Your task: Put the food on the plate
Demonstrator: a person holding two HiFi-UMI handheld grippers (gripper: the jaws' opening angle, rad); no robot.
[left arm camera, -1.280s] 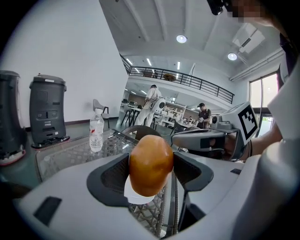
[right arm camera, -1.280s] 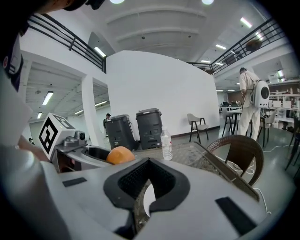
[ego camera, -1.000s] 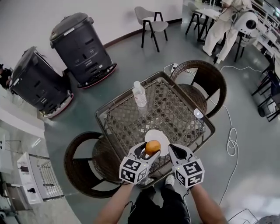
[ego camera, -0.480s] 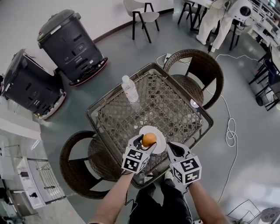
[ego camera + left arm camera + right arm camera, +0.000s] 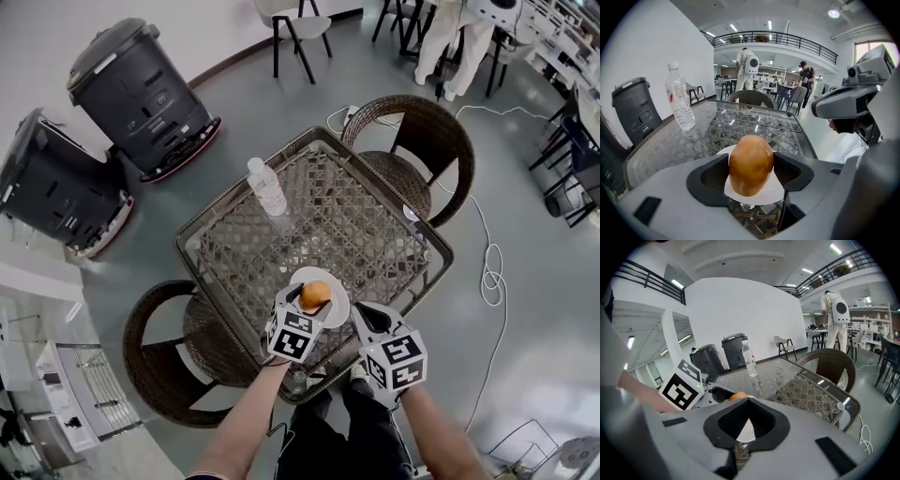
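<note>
Left gripper (image 5: pixel 310 304) clamps food (image 5: pixel 751 164); right gripper (image 5: pixel 362 315) closed.

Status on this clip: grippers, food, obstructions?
Left gripper shut on round orange-brown food, over white plate, unreleased. Right gripper shut, empty, alongside. Nothing in the way.

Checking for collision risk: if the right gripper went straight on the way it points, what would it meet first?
Probably the white plate, showing just past the jaws of the right gripper; how high it rides is unclear. If it clears that, the water bottle stands next in line.
</note>
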